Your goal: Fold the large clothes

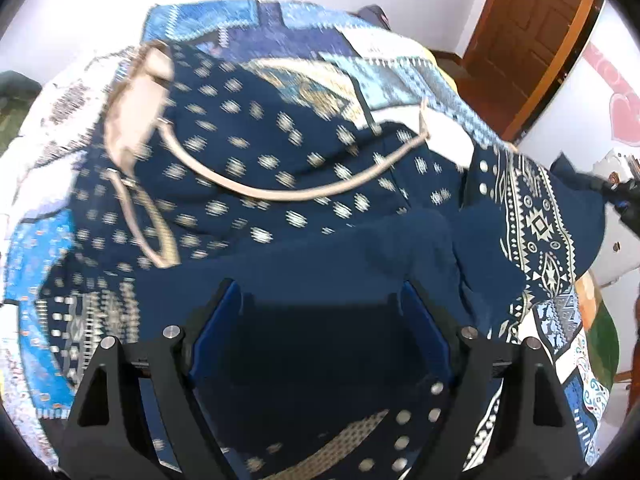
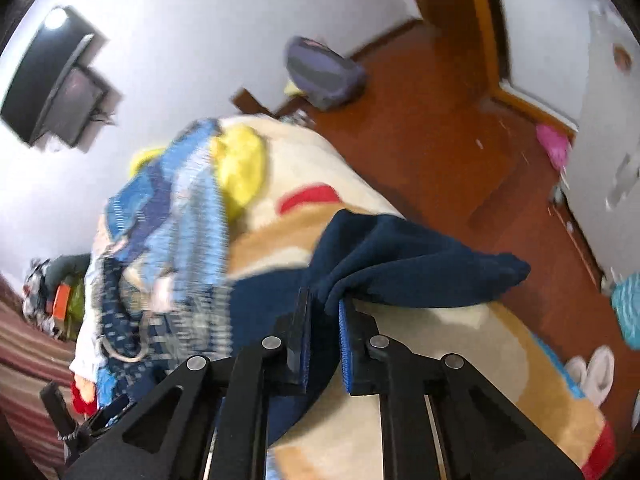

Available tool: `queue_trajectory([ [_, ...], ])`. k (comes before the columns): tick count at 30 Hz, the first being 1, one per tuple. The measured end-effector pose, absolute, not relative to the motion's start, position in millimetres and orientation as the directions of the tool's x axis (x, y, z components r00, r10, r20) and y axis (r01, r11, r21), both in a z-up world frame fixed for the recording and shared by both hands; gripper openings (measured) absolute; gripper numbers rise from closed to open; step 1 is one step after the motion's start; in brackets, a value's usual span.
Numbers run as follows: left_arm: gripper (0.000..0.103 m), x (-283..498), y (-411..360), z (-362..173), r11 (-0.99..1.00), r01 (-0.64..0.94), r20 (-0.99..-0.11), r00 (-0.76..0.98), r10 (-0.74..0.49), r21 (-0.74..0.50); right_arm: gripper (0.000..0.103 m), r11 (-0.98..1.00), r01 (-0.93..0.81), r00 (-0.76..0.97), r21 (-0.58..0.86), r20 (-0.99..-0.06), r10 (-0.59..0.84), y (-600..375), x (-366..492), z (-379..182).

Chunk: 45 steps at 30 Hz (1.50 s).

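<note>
While the navy patterned garment (image 1: pixel 280 168) lies spread over the blue patchwork quilt (image 1: pixel 400 64), the left gripper (image 1: pixel 320 304) hangs above it, jaws wide apart, holding nothing. Rightward, the right gripper (image 2: pixel 324 304) pinches a navy fold above the cream blanket (image 2: pixel 420 360).

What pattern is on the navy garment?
Small cream diamond motifs on navy, with a geometric border band; the garment shows best in the left wrist view.
</note>
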<state>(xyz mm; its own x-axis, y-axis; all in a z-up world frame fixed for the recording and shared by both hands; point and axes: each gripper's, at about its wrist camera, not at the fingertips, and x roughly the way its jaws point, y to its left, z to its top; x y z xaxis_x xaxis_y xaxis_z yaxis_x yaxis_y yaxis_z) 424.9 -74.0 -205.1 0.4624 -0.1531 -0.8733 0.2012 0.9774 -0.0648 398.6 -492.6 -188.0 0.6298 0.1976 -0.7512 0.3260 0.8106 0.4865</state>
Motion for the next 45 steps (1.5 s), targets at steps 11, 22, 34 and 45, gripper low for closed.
queue_trajectory([
  [11, 0.082, 381.3, 1.0, -137.7, 0.993, 0.118, -0.786, 0.611, -0.097, -0.031, 0.008, 0.907, -0.042, 0.735, 0.419, -0.602, 0.312, -356.6, 394.8, -54.0],
  [22, 0.082, 340.0, 70.8, -124.6, 0.999, 0.031, -0.757, 0.651, -0.049, -0.038, 0.008, 0.869, -0.336, 0.496, 0.364, -0.715, 0.492, -151.6, 396.1, -110.0],
  [34, 0.082, 323.7, 86.7, -134.9, 1.000, 0.026, -0.763, 0.646, -0.019, -0.003, 0.009, 0.908, -0.275, 0.242, 0.315, -0.892, 0.382, -118.9, 390.3, -226.1],
  [45, 0.082, 356.0, 10.3, -133.9, 0.986, 0.167, -0.790, 0.601, -0.123, -0.026, 0.009, 0.928, -0.279, 0.444, 0.245, -0.824, 0.351, -211.5, 357.0, -137.2],
])
